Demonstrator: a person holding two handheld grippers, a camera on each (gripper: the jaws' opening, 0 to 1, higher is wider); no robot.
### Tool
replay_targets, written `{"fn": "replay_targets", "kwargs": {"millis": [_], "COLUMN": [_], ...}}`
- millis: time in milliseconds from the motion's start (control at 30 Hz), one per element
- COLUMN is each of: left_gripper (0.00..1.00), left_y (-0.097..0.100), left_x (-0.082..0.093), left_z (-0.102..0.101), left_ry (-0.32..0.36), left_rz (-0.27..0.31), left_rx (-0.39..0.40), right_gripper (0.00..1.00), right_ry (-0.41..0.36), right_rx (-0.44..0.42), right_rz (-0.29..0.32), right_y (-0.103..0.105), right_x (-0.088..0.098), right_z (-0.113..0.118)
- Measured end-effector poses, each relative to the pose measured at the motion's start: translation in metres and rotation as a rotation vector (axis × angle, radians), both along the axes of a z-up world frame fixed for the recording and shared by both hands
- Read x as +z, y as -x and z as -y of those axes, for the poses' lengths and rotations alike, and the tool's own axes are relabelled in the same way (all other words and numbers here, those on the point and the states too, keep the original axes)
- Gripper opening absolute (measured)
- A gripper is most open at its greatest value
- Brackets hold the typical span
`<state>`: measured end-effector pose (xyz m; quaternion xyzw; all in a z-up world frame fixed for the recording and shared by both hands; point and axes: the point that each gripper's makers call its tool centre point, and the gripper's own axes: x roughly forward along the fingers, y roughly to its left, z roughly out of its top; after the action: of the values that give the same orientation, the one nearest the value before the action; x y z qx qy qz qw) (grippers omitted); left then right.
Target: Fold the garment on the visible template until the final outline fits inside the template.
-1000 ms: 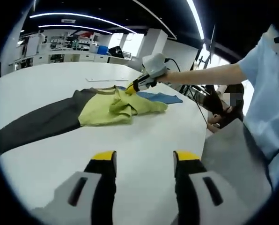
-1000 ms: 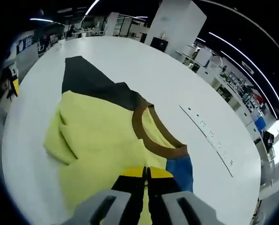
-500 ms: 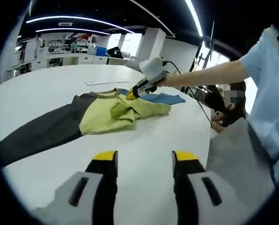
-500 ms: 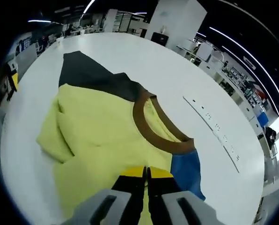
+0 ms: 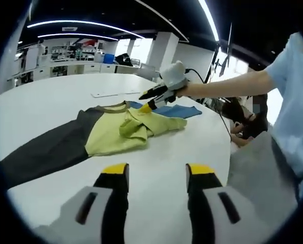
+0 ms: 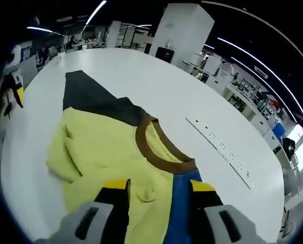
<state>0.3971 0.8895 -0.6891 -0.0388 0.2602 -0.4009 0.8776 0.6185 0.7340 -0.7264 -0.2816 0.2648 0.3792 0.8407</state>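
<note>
A yellow-green garment [image 5: 116,133] with a brown collar [image 6: 154,152] lies crumpled on the white table [image 5: 156,147]. Its dark grey part [image 5: 44,150] stretches away to the left. A blue piece [image 5: 177,110] lies flat beside the collar, also seen between my right jaws [image 6: 184,203]. My right gripper [image 6: 159,187] is open just above the yellow fabric, with nothing held. In the left gripper view it [image 5: 145,108] hovers over the bunched fold. My left gripper [image 5: 157,172] stands open over bare table, well short of the garment.
A white strip with sockets [image 6: 218,150] lies on the table beyond the collar. The table's rounded edge [image 5: 223,133] runs close on the right, where the person's arm [image 5: 228,84] reaches in. My left gripper [image 6: 5,99] shows at the far left.
My right gripper has opened and let go of the yellow fabric, which now lies on the table. It has lifted slightly. The left gripper has stayed open in place.
</note>
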Motion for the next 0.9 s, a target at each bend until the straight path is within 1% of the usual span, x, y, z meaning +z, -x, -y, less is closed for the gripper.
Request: {"fn": "replay_targets", "kwargs": {"millis": [100,167,233,267,333,400,533,567,633,733,900], "left_gripper": [0.41,0.41,0.42,0.43,0.44,0.44,0.44,0.44,0.43,0.43,0.42], "left_y": [-0.003,-0.006,-0.009,-0.01,-0.015,-0.019,-0.027,-0.03,-0.034,-0.04,-0.049], "left_x": [-0.001,-0.001,-0.002,-0.003,-0.004,-0.004,-0.004,-0.004,-0.005,-0.005,-0.009], "left_z": [0.001,0.004,0.006,0.007,0.009,0.011,0.016,0.016,0.018,0.02,0.022], "left_ry": [-0.004,-0.006,-0.003,0.002,-0.005,-0.003,-0.015,-0.017,-0.027,-0.033,-0.055], "left_rz": [0.002,0.002,-0.005,-0.017,-0.018,-0.018,-0.013,-0.012,-0.007,-0.004,-0.004], "left_rx": [-0.006,-0.012,-0.019,-0.02,-0.022,-0.029,-0.049,-0.053,-0.06,-0.068,-0.064], "right_gripper": [0.49,0.56,0.63,0.67,0.72,0.74,0.83,0.83,0.85,0.87,0.91], "right_ry": [-0.047,-0.084,-0.102,-0.108,-0.109,-0.117,-0.144,-0.142,-0.107,-0.14,-0.152], "right_rx": [0.004,0.006,0.029,0.031,0.045,0.054,0.053,0.052,0.063,0.055,0.052], "right_rz": [0.013,-0.001,0.004,0.007,0.011,0.022,0.009,0.01,0.032,0.015,0.012], "right_y": [0.009,0.017,0.026,0.029,0.038,0.045,0.058,0.062,0.068,0.076,0.098], "right_x": [0.01,0.014,0.018,0.02,0.023,0.027,0.032,0.033,0.034,0.037,0.041], "right_z": [0.002,0.001,0.0,0.001,0.003,0.006,0.012,0.015,0.022,0.028,0.038]}}
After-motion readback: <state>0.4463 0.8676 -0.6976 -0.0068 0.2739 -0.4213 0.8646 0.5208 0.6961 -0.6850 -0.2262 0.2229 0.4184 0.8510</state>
